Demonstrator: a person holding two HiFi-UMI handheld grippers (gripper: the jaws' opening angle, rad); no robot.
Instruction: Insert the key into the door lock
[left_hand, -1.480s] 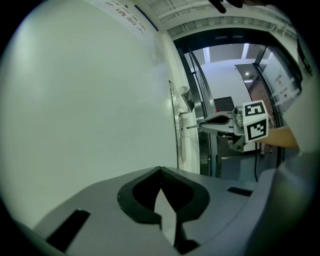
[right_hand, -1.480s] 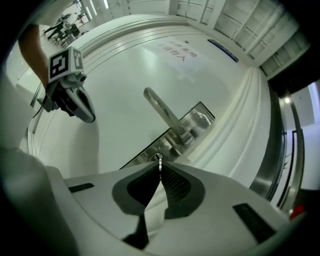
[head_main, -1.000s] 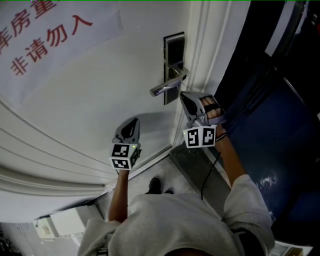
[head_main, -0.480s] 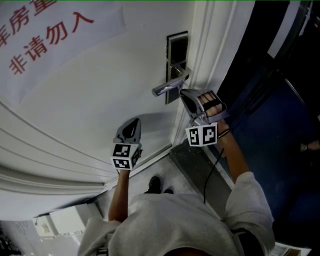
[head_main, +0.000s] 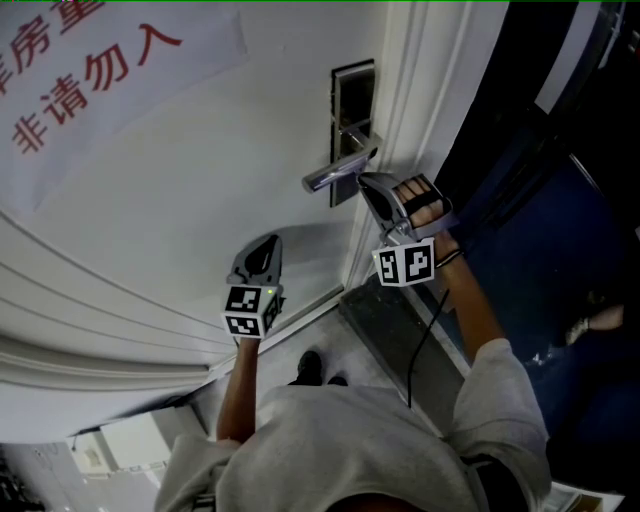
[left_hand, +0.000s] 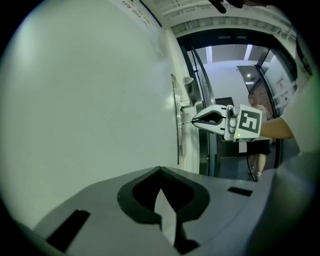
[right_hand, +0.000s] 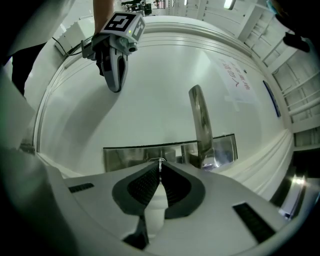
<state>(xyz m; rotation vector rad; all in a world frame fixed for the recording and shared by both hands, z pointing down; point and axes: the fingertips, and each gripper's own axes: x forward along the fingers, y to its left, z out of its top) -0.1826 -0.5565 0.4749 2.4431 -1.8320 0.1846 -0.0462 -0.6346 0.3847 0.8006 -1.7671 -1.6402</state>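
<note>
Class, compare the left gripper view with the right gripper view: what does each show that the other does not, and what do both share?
Only the left gripper view: the right gripper side-on, holding a thin key at the lock plate, seen edge-on. Only the right gripper view: the left gripper near the white door, and the plate face-on. Both: the door and the lock plate.

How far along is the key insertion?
Done: the right hand-held gripper is shut on the key and holds it at the lock plate, below the door handle. In hand: the key tip meets the plate; depth cannot be told. Left: seating it fully. The left hand-held gripper is shut, empty, away from the lock.
</note>
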